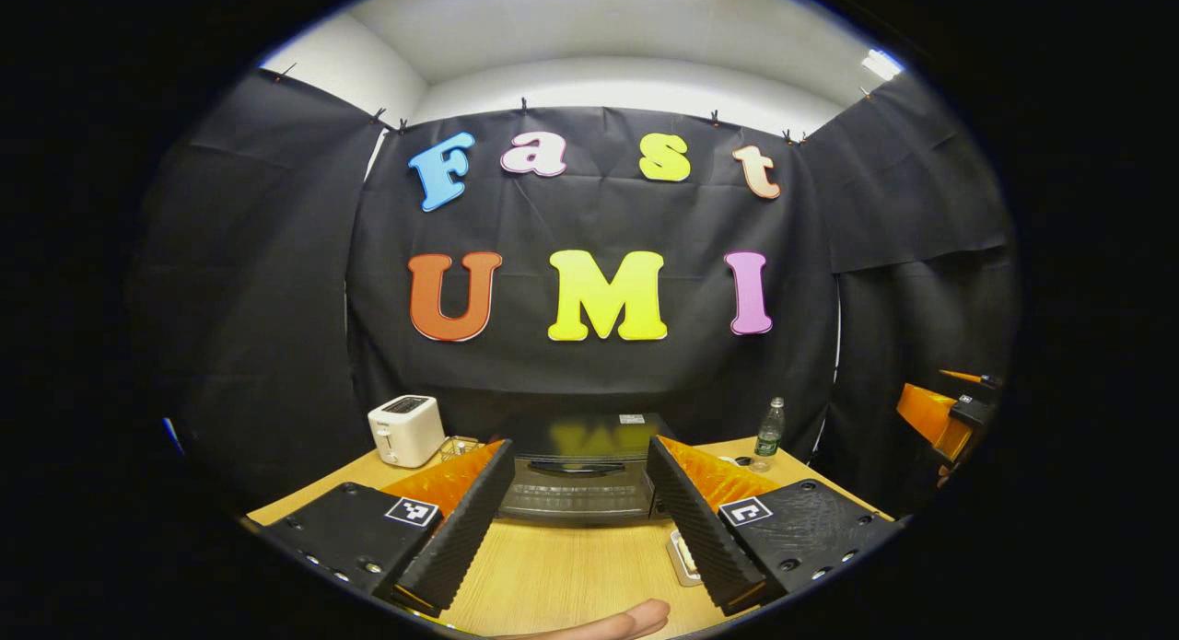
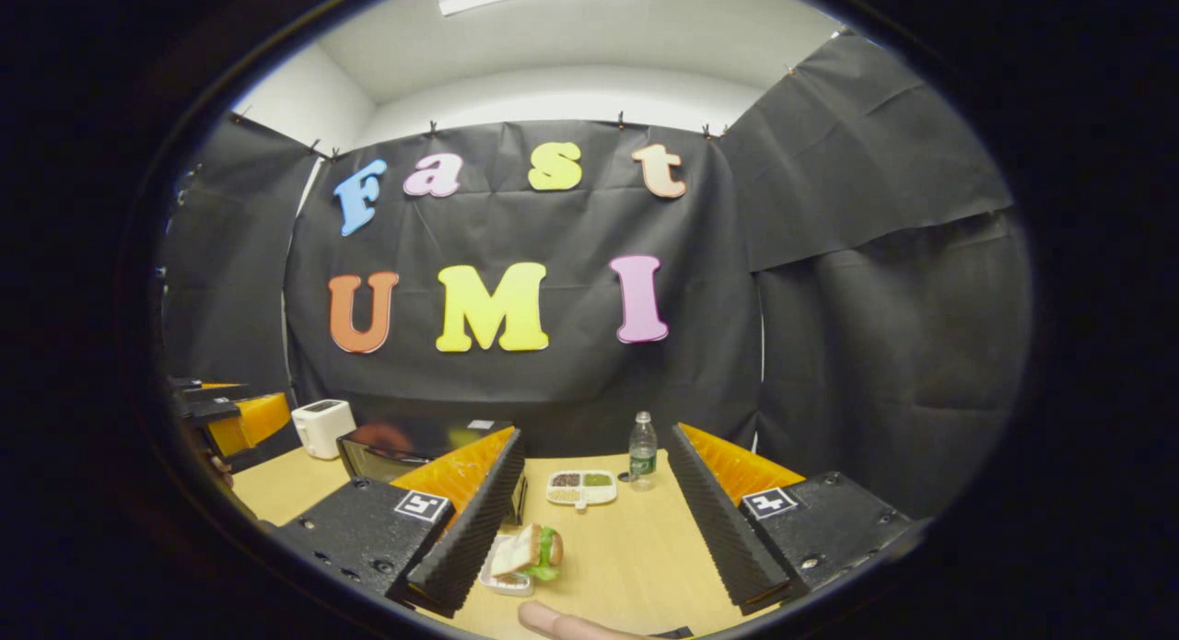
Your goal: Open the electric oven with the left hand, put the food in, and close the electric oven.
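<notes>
So I'm right at the start of this one: nothing is held, and the oven door looks closed.

Nearest to me in the left gripper view, my left gripper (image 1: pixel 571 520) has its black ribbed fingers spread wide with bare wooden table (image 1: pixel 562 566) between them. A fingertip of my own hand (image 1: pixel 636 619) pokes in at the bottom edge. Just past the fingers sits the black electric oven with the glass door (image 1: pixel 576 479), pretty much centred between them, with its dark bar handle (image 1: pixel 576 468) across the top of the door. I'd say that's the step in hand: get onto that handle.

How I'd do it well: come in level and keep the fingers wide until the handle is properly between them. Then close and pull out and down along the door's arc, assuming it's hinged at the bottom, instead of yanking straight back. The oven looks light enough to slide on the table.

In the right gripper view, my right gripper (image 2: pixel 589 529) is also spread and empty. The sandwich with green lettuce on a small white tray (image 2: pixel 530 552) lies on the table just by its left finger, near the oven's right side.

Farther back there's a white divided dish of snacks (image 2: pixel 581 485), a clear plastic bottle with a green label (image 2: pixel 642 451) and a white toaster (image 1: pixel 406 429). I'd keep the door swing well clear of the sandwich tray.
</notes>
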